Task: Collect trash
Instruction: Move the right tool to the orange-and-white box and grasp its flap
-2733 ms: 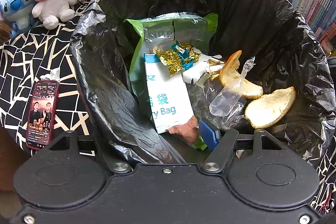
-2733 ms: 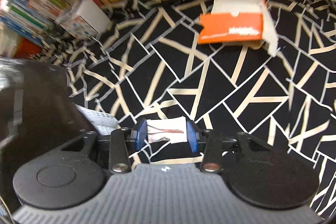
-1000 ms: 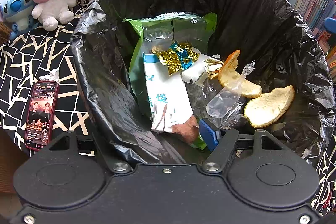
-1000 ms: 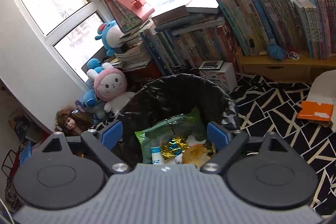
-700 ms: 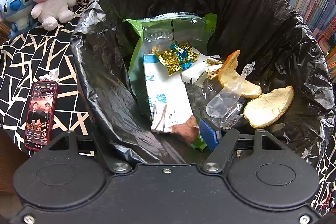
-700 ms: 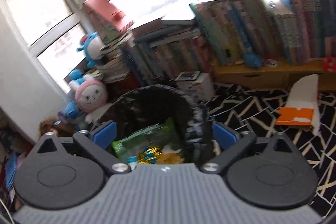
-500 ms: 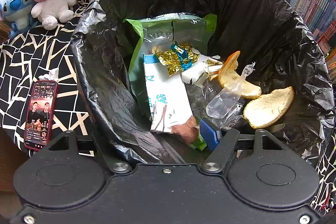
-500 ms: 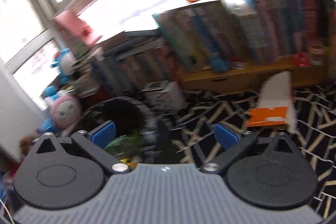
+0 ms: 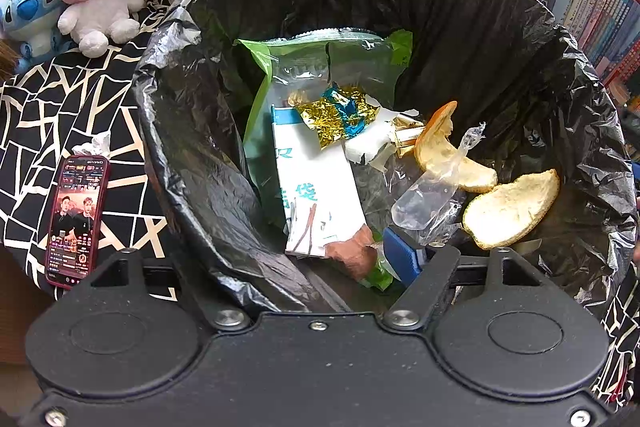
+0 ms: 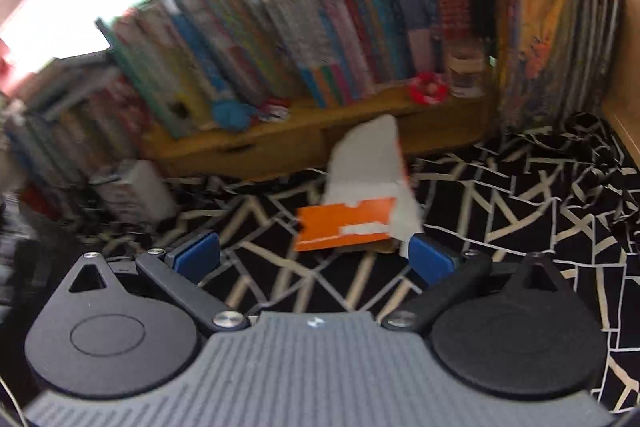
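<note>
Black-and-cream patterned cloth (image 10: 520,211) covers the work surface, with crowded bookshelves (image 10: 320,39) behind.

Right gripper (image 10: 314,253): jaws at full spread, nothing between the blue pads (image 10: 198,253). It points toward a torn orange-and-white carton (image 10: 352,211) lying on the cloth near the fingertips but apart from them. This is judged the next piece of trash.

Left gripper (image 9: 304,259): jaws opening. One blue pad (image 9: 400,255) shows inside the black bin liner (image 9: 580,131); the other finger sits outside the liner wall, so the rim passes between them. Whether the pads press the film cannot be told.

Bin contents: a green bag (image 9: 332,59), a white printed bag (image 9: 312,187), gold foil (image 9: 332,111), clear film (image 9: 424,199) and two peel pieces (image 9: 512,211). A phone (image 9: 76,219) lies on the cloth just beside the bin.

Handling estimate for the carton: light, thin card, stiff along folds but easily crushed, with ragged torn edges. Recommended hold: across the flat orange panel, at a free edge, pads either side.
</note>
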A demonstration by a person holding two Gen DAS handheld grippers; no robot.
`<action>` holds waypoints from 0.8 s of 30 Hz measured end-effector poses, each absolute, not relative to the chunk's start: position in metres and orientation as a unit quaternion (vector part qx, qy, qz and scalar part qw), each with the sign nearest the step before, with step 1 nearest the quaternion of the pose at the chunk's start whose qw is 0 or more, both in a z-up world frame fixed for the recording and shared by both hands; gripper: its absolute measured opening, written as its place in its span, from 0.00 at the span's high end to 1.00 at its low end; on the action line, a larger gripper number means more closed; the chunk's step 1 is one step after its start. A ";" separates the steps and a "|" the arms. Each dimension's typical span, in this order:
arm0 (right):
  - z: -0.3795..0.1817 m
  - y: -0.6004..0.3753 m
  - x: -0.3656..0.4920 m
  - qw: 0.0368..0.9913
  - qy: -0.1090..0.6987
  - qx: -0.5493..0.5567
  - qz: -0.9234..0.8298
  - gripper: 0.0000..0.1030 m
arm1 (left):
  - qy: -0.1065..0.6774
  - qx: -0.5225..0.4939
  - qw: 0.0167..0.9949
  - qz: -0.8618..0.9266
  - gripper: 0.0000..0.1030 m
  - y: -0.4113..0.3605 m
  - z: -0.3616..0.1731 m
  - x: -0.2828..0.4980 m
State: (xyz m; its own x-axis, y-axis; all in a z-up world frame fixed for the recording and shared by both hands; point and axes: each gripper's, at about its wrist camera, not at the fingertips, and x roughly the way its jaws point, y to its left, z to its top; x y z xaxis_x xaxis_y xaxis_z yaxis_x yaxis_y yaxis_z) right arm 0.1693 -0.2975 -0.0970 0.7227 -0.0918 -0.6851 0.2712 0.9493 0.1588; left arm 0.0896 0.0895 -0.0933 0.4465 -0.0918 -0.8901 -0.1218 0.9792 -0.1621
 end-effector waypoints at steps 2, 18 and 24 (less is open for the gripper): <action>-0.110 -0.303 0.178 0.918 0.363 0.116 -0.110 0.00 | 0.526 -0.103 0.844 0.010 0.29 0.090 -0.093 0.090; -0.186 -0.288 0.254 0.915 0.385 -0.007 -0.117 0.00 | 0.528 -0.105 0.843 0.011 0.29 0.091 -0.093 0.092; -0.216 -0.270 0.276 0.905 0.384 -0.058 -0.175 0.00 | 0.527 -0.105 0.843 0.010 0.28 0.091 -0.093 0.091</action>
State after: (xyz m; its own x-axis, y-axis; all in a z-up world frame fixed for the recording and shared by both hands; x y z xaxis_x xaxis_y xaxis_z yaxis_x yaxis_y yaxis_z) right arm 0.2761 -0.2697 -0.2157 0.6447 -0.3612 -0.6738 0.2720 0.9321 -0.2394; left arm 0.0914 0.0913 -0.0934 0.4436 -0.0947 -0.8912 -0.1272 0.9777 -0.1672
